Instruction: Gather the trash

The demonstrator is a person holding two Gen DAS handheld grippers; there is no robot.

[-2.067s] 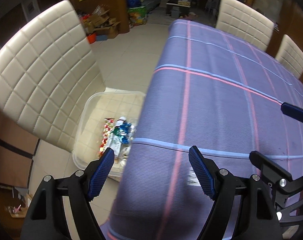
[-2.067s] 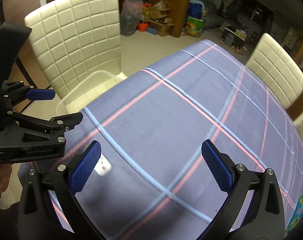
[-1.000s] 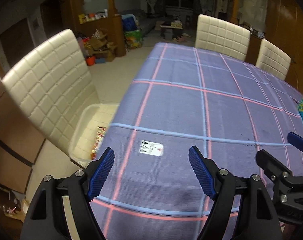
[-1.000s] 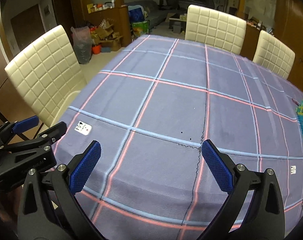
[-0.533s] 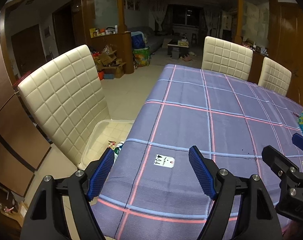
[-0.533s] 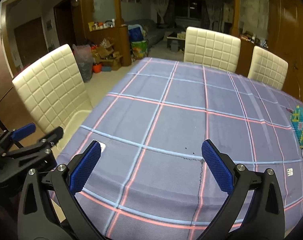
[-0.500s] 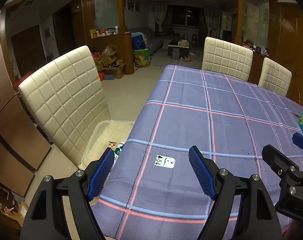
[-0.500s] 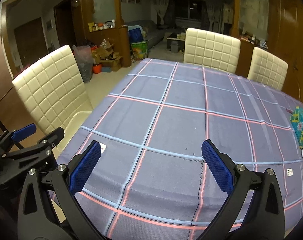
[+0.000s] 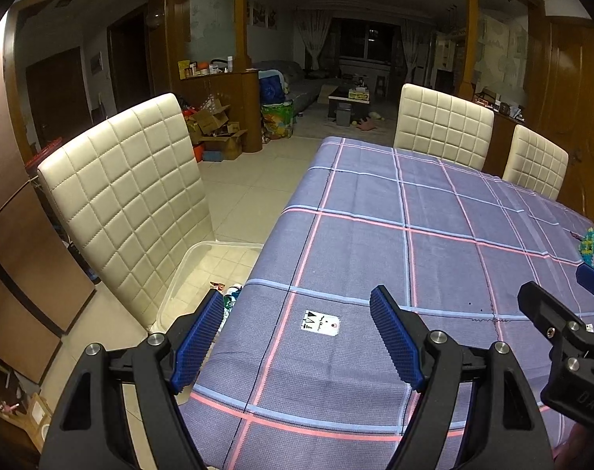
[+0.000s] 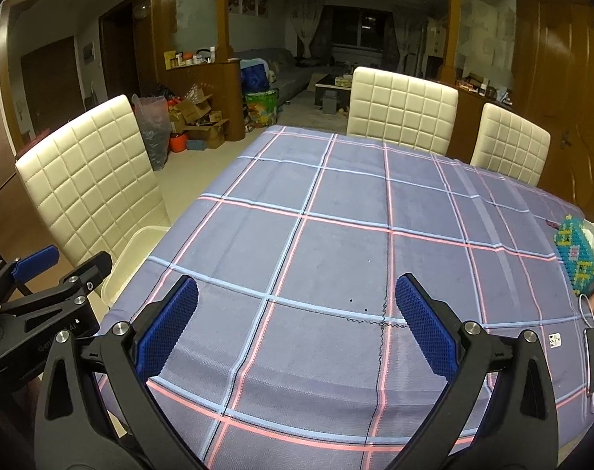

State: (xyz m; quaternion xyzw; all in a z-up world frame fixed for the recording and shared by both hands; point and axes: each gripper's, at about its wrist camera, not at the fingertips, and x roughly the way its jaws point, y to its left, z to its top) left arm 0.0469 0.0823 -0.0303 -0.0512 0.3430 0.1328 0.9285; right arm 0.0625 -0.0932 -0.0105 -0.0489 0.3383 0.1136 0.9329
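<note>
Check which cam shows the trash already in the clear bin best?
Left wrist view. It looks into the clear bin on the chair seat, and colourful wrappers show at the tablecloth edge, partly behind a gripper finger. Right wrist view shows only the bin's rim; its contents are hidden.

Table w/ purple plaid cloth (image 9: 434, 258), pink and pale-blue grid lines. Small white tag (image 9: 321, 322) lies flat on cloth near front edge; second small white tag (image 10: 555, 340) near right edge. Cream quilted chair (image 9: 128, 211) at left side of table; two more cream chairs at far end (image 9: 444, 129) and far right (image 9: 538, 162). Beaded multicolour box (image 10: 579, 256) on cloth at right edge. White cable (image 10: 589, 313) just beside it. Background: wooden partition w/ bottles on top (image 9: 222, 90), cardboard boxes (image 9: 214, 129) on tile floor, dark sofa, curtained window.
</note>
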